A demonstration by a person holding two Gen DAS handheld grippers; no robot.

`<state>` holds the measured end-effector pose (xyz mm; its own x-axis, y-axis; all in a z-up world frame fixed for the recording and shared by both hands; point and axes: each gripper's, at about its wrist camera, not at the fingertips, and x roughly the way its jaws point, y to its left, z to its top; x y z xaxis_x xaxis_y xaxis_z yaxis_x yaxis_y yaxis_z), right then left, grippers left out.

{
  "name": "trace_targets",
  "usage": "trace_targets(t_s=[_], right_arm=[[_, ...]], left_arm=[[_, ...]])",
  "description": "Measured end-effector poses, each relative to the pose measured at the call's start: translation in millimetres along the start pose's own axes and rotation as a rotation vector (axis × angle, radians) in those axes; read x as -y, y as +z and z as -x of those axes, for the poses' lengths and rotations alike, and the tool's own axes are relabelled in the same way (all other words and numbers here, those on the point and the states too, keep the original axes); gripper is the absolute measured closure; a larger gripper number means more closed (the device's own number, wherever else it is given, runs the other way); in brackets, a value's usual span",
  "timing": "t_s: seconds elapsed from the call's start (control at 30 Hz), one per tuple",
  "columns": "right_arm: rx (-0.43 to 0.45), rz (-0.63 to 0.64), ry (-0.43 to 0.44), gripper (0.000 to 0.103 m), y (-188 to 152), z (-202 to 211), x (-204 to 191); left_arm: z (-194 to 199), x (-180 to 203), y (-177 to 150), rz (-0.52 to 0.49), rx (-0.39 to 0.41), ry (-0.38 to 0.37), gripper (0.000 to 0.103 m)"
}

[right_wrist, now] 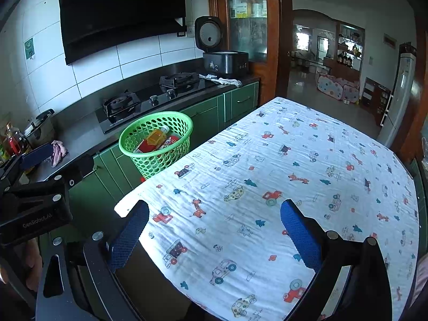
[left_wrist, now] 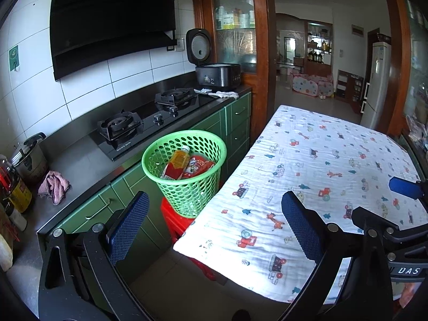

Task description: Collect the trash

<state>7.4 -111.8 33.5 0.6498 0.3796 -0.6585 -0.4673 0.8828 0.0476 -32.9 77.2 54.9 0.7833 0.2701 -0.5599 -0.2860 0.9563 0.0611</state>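
Observation:
A green mesh basket [left_wrist: 187, 187] stands on a red stool [left_wrist: 176, 222] beside the table's left edge. It holds an orange-drink bottle [left_wrist: 178, 161] and a red snack wrapper [left_wrist: 199, 165]. The basket [right_wrist: 157, 157], bottle [right_wrist: 156, 137] and wrapper [right_wrist: 171, 141] also show in the right wrist view. My left gripper [left_wrist: 215, 219] is open and empty, near the table's front left corner. My right gripper [right_wrist: 214, 227] is open and empty, above the patterned tablecloth [right_wrist: 294, 176]. The right gripper also shows at the right edge of the left wrist view [left_wrist: 401, 214].
A green-fronted counter [left_wrist: 88, 160] on the left carries a gas hob [left_wrist: 144, 123], a pot [left_wrist: 29, 157], a pink rag [left_wrist: 54, 186] and an open rice cooker [left_wrist: 214, 72]. The tablecloth [left_wrist: 334, 174] covers the table. A doorway [left_wrist: 307, 80] lies behind.

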Motion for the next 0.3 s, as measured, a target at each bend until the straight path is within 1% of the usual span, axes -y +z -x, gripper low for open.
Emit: trace_targets(t_s=[0.3], right_arm=[[0.0, -0.009, -0.009, 0.008, -0.9, 3.2, 5.7]], left_arm=[[-2.1, 11.0, -0.4, -0.014, -0.01, -0.024, 0.005]])
